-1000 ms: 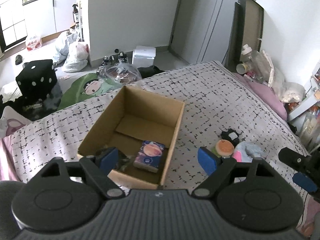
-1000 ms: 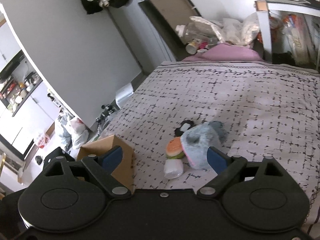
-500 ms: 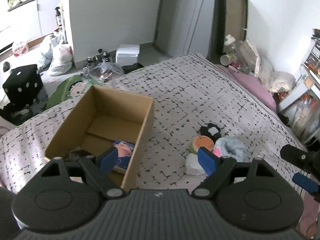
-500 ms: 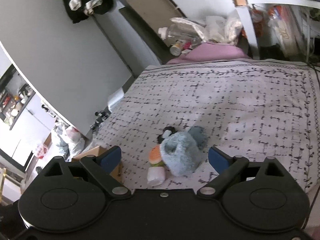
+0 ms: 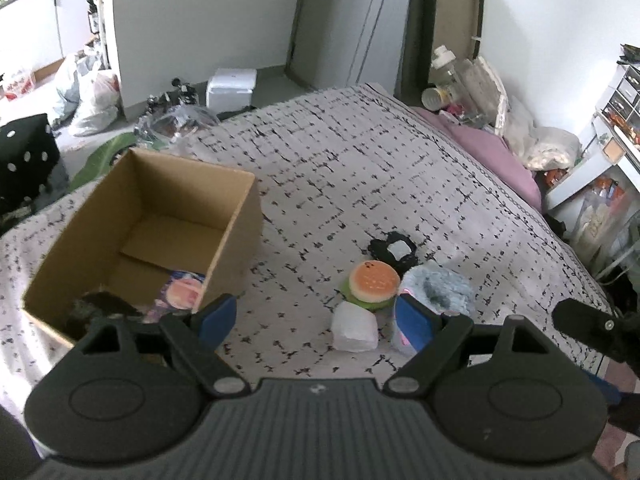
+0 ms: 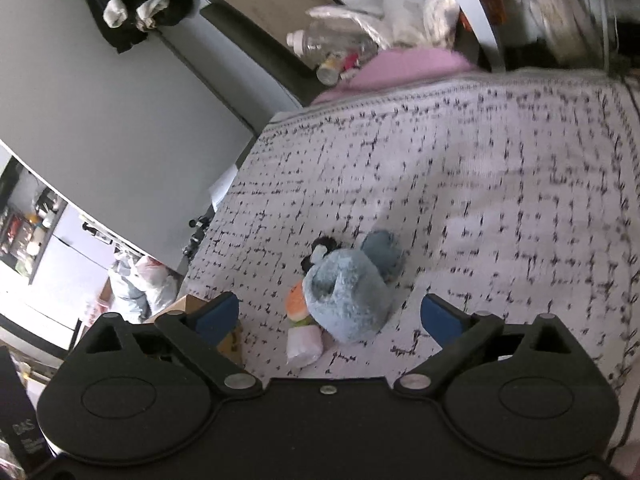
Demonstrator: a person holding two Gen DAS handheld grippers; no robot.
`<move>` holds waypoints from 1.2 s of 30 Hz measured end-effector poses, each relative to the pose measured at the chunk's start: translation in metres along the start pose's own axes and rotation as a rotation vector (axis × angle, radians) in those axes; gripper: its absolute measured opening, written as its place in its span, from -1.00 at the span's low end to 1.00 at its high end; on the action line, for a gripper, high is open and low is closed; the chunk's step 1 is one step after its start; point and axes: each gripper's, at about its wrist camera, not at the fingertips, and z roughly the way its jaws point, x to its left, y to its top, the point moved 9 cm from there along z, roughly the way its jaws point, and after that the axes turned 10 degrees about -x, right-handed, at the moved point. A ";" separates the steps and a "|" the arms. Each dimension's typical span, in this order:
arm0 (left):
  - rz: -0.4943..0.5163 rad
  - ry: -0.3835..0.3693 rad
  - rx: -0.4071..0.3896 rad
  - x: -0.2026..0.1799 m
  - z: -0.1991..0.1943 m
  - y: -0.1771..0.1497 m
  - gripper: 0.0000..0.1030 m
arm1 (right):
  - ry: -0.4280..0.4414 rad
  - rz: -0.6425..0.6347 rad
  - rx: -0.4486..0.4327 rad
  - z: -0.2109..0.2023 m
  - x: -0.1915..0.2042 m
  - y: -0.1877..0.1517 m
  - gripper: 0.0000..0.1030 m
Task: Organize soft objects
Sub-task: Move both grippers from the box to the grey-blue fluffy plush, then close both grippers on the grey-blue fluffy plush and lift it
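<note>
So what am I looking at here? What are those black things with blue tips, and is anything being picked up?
These are two hand-held grabbers, each with a camera looking along its fingers. One picture comes from the left gripper, the other from the right gripper. Both are open and hold nothing; the right one's jaws have just been opening. On the patterned bedspread lie soft toys: a burger toy, a blue fluffy plush, a white squishy block and a small black-and-white item. Left of them stands a cardboard box with some things already inside.

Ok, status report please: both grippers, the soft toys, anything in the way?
Left gripper open, empty. Right gripper open, jaws just widened, empty. Toys in a pile on the bed, beside the box. Nothing in the way.
</note>
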 end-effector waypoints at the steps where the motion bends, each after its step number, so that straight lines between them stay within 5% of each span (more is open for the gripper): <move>1: 0.000 -0.007 0.004 -0.002 0.003 -0.001 0.66 | -0.003 0.009 0.005 0.002 -0.002 -0.001 0.91; 5: -0.013 -0.012 0.018 -0.004 0.018 -0.007 0.66 | -0.023 0.056 0.022 0.015 -0.010 -0.003 0.88; 24: -0.019 -0.112 0.111 -0.047 0.085 -0.016 0.58 | -0.052 0.259 0.119 0.082 -0.042 -0.008 0.12; 30: -0.031 -0.141 0.160 -0.054 0.103 -0.023 0.12 | -0.061 0.271 0.143 0.098 -0.049 -0.009 0.03; 36: -0.055 -0.158 0.190 -0.060 0.112 -0.026 -0.05 | -0.071 0.295 0.176 0.112 -0.054 -0.015 -0.22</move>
